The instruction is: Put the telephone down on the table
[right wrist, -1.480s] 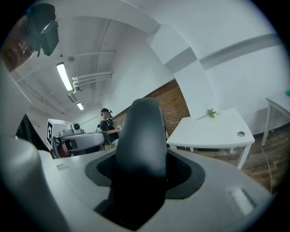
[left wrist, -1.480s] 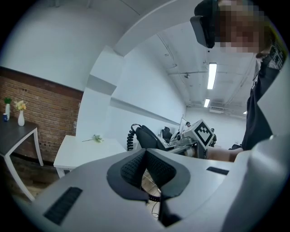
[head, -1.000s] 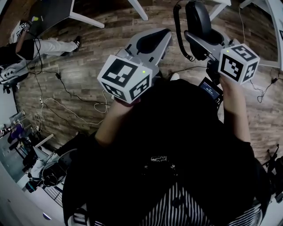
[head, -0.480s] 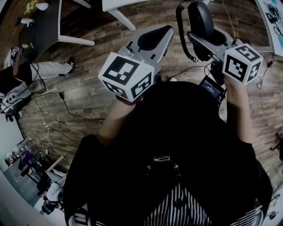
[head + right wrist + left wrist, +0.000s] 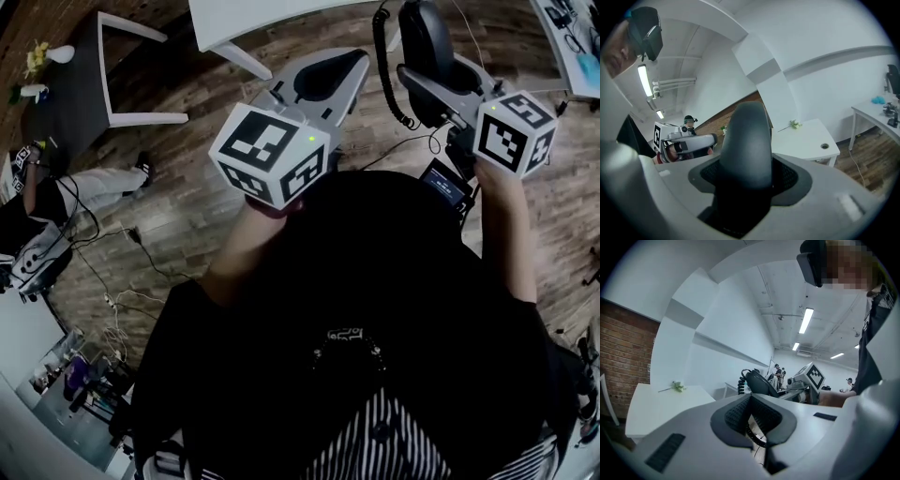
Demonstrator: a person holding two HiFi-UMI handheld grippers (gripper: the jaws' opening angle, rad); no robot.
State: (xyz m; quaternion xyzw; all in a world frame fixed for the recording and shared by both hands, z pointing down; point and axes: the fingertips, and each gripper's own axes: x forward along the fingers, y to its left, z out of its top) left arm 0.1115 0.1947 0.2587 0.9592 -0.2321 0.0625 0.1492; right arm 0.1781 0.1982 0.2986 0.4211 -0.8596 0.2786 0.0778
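A black telephone handset [image 5: 422, 42] with a coiled cord [image 5: 380, 66] is clamped in my right gripper [image 5: 433, 82], held in the air above the wooden floor. In the right gripper view the handset [image 5: 747, 136] fills the gap between the dark pads of the right gripper [image 5: 747, 176]. My left gripper [image 5: 328, 80] is held beside it to the left, its tips together and nothing in it. From the left gripper [image 5: 750, 404] view the handset [image 5: 759, 383] shows ahead. A white table [image 5: 253, 14] lies just beyond both grippers.
The white table [image 5: 806, 138] carries a small flower sprig [image 5: 793, 124]. A dark chair [image 5: 112, 75] stands to the left, a second desk [image 5: 572, 47] at the far right. Cables [image 5: 122, 253] trail over the floor. A person [image 5: 56, 197] is low at the left.
The view has swung so the white table and chair have come in at the top. Both grippers keep their places relative to each other, the handset still held.
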